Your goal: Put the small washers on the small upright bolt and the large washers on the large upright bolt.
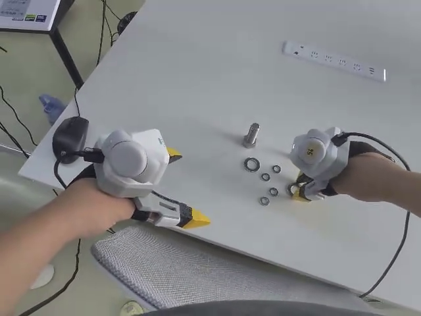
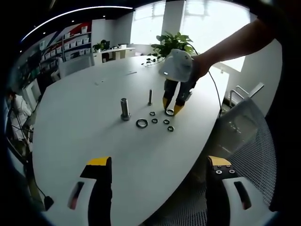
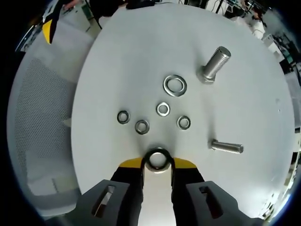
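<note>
Nothing can be read in any view. Far to the left of the power strip (image 1: 333,61), past the edge of the surface (image 1: 197,66), a white panel (image 1: 25,13) carries printed blocks and small green marks too fine to make out. Nearer the person than the power strip, the right gripper (image 1: 296,192) bears a small yellowish mark on its white housing, too blurred to read.

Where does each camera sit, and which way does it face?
Head view: on headset, looking down at table; both hands, left tool, right tool show.
Left gripper view: on left tool, facing across toward right tool; own open jaws below.
Right gripper view: on right tool, facing down; large washer between own jaws.
All share the large bolt.
</note>
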`<control>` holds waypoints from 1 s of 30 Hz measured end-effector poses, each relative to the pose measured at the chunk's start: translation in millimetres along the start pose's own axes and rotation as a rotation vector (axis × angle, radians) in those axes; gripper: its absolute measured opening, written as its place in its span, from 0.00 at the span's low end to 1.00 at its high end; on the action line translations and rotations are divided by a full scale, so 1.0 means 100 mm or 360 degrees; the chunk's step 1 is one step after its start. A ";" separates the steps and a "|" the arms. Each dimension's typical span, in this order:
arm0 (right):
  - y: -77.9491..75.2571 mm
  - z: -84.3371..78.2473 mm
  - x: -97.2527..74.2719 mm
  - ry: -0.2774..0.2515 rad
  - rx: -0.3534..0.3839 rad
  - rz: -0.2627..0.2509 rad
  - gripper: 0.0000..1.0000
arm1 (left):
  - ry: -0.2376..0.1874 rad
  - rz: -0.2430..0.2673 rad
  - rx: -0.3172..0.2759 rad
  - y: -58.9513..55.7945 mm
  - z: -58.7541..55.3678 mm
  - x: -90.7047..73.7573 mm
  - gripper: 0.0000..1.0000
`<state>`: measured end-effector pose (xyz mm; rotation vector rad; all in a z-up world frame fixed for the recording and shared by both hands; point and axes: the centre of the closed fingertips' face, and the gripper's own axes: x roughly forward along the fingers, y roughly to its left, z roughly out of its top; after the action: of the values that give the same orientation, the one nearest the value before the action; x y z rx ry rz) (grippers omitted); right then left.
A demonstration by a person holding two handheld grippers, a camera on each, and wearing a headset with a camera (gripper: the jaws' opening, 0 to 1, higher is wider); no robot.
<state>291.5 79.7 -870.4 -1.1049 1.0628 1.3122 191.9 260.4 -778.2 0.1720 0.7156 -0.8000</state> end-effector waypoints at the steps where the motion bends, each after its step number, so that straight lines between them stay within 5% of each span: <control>1: 0.01 0.00 0.00 0.0001 0.0002 0.0002 0.21 | 0.0001 0.0004 0.0001 0.00 0.00 0.00 0.82; 19: 0.06 -0.07 -0.09 0.0011 0.0066 0.0043 0.21 | 0.0012 0.0013 0.0000 0.01 -0.04 -0.03 0.81; 30: 0.07 -0.03 -0.30 -0.0016 0.0098 0.0059 0.21 | -0.0001 0.0013 0.0002 0.04 -0.02 -0.03 0.82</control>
<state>284.4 71.6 -841.3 -1.0363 1.1141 1.3043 192.1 266.0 -778.2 0.1759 0.7136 -0.7931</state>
